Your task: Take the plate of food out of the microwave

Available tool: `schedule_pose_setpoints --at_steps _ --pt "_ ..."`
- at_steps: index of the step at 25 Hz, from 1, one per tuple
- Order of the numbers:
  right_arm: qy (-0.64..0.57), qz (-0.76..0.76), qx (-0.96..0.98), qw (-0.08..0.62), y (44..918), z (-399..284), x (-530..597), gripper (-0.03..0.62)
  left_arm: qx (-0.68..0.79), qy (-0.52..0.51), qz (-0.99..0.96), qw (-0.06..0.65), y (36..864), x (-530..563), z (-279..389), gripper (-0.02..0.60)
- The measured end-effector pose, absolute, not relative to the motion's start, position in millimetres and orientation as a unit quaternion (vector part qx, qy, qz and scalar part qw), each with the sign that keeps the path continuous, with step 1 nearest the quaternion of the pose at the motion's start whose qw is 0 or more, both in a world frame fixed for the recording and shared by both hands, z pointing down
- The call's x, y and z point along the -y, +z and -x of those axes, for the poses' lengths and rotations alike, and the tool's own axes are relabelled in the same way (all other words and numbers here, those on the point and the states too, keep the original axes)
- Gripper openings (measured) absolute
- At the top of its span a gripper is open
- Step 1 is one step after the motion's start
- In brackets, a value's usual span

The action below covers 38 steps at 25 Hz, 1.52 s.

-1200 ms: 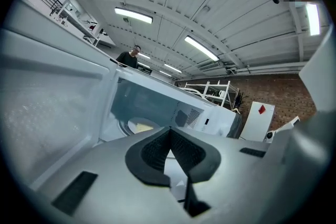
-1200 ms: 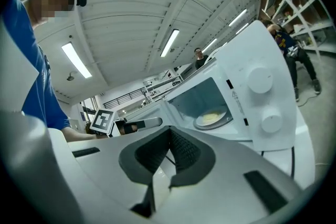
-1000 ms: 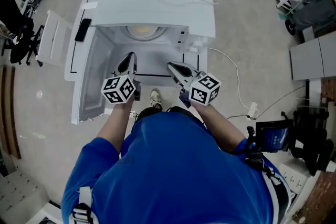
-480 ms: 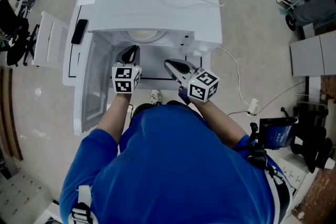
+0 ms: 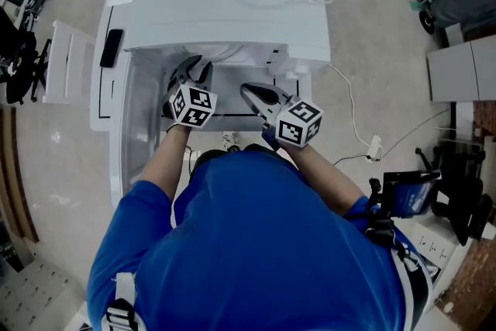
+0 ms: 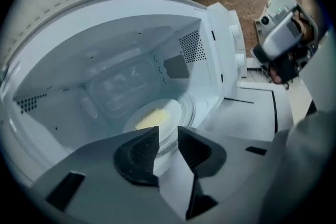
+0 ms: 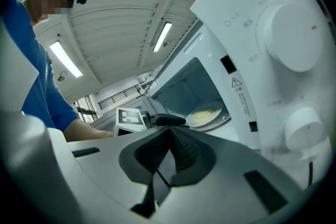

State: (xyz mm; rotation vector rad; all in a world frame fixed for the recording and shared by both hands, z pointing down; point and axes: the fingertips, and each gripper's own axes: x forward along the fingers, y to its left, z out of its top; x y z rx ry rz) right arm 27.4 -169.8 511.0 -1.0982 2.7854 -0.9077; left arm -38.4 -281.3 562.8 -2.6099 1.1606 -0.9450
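Forward goes the left gripper [image 5: 194, 67] since a second ago, its tips now at the mouth of the oven, while the right gripper [image 5: 248, 91] has hardly shifted.

The round white plate [image 6: 160, 122] with a pale yellow slab of food [image 6: 151, 118] sits on the clear glass turntable [image 6: 190, 109] inside the white boxy microwave [image 5: 232, 4], toward the far side of the cavity floor. The microwave's door [image 5: 143, 128] stands swung open on the left. On the right of the cavity is the control panel with a large round white knob [image 7: 290, 34] and a smaller one [image 7: 302, 123] below it. A flat black rectangular device [image 5: 111, 48] lies on the white table [image 5: 105, 101] left of the oven.

The left gripper's jaws stand a little apart with nothing between the pads; the plate's near rim lies just beyond the tips. The right gripper's jaws are pressed together and empty, held outside the cavity, near the control panel. Both forearms of the person in the blue shirt [image 5: 263, 244] reach forward.
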Motion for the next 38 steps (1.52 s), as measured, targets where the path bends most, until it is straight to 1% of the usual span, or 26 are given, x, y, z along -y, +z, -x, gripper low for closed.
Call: schedule_pose_setpoints --at_steps 2,8,14,23,27,30,34,38 --pt "-0.29 0.355 -0.889 0.008 511 -29 171 -0.005 -0.368 -0.336 0.861 0.106 563 284 33 0.104" --pt "-0.29 0.364 -0.885 0.017 507 -35 174 -0.005 -0.31 -0.394 0.843 0.194 567 289 19 0.104" --pt "-0.287 0.373 -0.882 0.023 505 -42 176 -0.005 -0.26 -0.434 0.825 0.252 575 286 10 0.104" --pt "-0.286 0.378 -0.88 0.027 504 -46 178 -0.005 -0.23 -0.466 0.803 0.291 582 292 6 0.103" --pt "-0.285 0.379 -0.88 0.028 504 -47 179 -0.005 -0.23 -0.466 0.804 0.288 583 294 7 0.098" --pt "-0.285 0.382 -0.879 0.029 505 -49 179 -0.005 -0.23 -0.463 0.807 0.286 583 292 7 0.08" --pt "-0.287 0.382 -0.878 0.03 505 -49 179 -0.005 -0.233 -0.457 0.81 0.283 582 289 8 0.032" --pt "-0.289 0.38 -0.878 0.029 506 -48 178 -0.005 -0.236 -0.454 0.813 0.278 582 288 10 0.021"
